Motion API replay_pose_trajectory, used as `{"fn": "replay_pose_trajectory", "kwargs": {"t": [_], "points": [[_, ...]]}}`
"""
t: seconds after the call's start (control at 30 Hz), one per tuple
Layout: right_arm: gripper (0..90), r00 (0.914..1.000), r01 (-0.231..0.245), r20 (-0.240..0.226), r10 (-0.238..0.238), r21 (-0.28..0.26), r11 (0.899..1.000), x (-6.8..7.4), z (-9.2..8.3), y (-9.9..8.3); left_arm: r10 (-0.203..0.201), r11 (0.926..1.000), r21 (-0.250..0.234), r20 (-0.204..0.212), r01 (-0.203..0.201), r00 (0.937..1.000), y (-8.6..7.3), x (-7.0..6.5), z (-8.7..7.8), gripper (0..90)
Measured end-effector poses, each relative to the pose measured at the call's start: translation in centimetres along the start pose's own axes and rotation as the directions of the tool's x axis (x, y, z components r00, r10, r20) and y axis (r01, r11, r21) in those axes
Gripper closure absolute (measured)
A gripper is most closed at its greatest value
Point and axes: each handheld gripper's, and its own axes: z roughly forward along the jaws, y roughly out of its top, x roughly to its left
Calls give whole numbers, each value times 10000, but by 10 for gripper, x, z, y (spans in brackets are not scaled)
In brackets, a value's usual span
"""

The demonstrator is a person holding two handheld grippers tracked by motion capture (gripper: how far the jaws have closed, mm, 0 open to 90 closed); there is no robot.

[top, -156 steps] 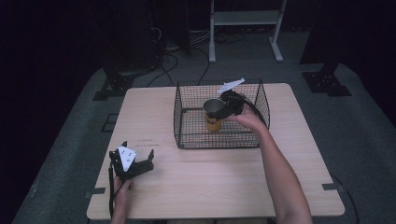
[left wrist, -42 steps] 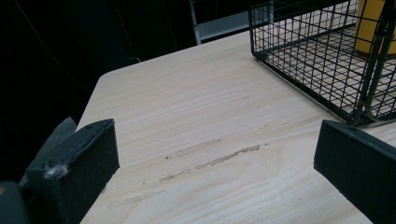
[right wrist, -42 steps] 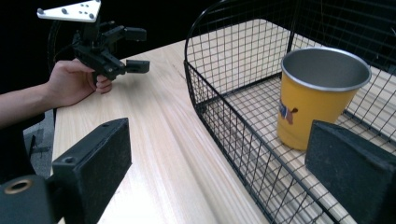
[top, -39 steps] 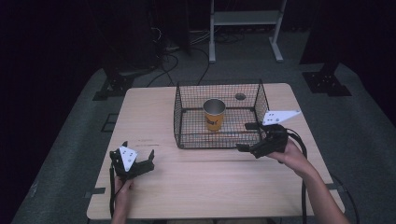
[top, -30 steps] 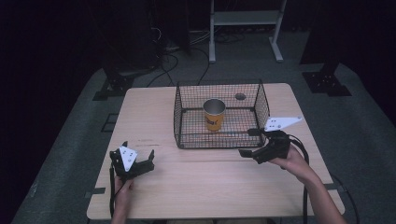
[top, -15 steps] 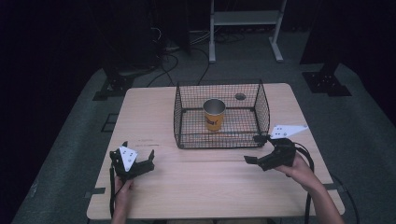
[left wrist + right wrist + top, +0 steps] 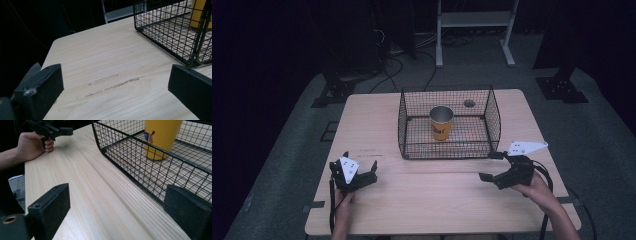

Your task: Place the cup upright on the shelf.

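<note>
Fingers, right gripper (image 7: 490,166): spread wide, nothing between them; in the right gripper view the two black pads frame bare wood and the basket's near wall. They touch no object.
Fingers, left gripper (image 7: 360,170): also spread and holding nothing, sitting low over the counter (image 7: 432,200) at your front-left corner. The left gripper view shows only wood grain between the pads, with the basket's corner off to the upper right.
Direction to the cup: from your right fingers the yellow cup (image 7: 441,123) lies ahead and to the left, inside the wire basket (image 7: 447,150), with the near mesh wall standing between fingers and cup.
Cup's axis: upright, open mouth facing up, so its long axis is vertical. It stands on the basket floor near the middle, apart from every wall.
Nearer hand: your right is just outside the basket's front-right corner and is the closer one. Your left sits well apart from the basket.
What any reach turns on: the basket is open at the top, so as I judge it, a straight push forward meets mesh. You would have to lift over the rim and come down beside the cup.
Risk: a pad catching the wire rim could drag the whole basket across the counter.
Beyond the counter: dark floor, cables and a white stand.
</note>
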Motion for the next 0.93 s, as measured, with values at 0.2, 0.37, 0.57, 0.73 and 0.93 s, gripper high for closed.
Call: {"fn": "replay_pose_trajectory", "kwargs": {"t": [0.2, 0.37, 0.57, 0.73, 0.93], "points": [[65, 10000, -46, 62, 47, -211, 9998, 3, -4, -6, 0, 10000, -3, -2, 0, 10000, 0, 0, 0, 0], [65, 9995, -1, 321, 13, -354, 9994, 7, -7, -14, 5, 10000, -5, -3, -5, 10000, 0, 0, 0, 0], [65, 9992, -91, 372, 113, -594, 9982, 13, -10, -27, 4, 10000, 0, -10, -4, 10000, 0, 0, 0, 0], [65, 9985, -229, 484, 268, -809, 9965, 18, -13, -40, -30, 10000, 9, -37, 30, 10000, 0, 0, 0, 0], [65, 9965, -473, 642, 527, -823, 9955, 20, -13, -58, -8, 10000, -2, -62, 8, 10000, 0, 0, 1, 0]]}}
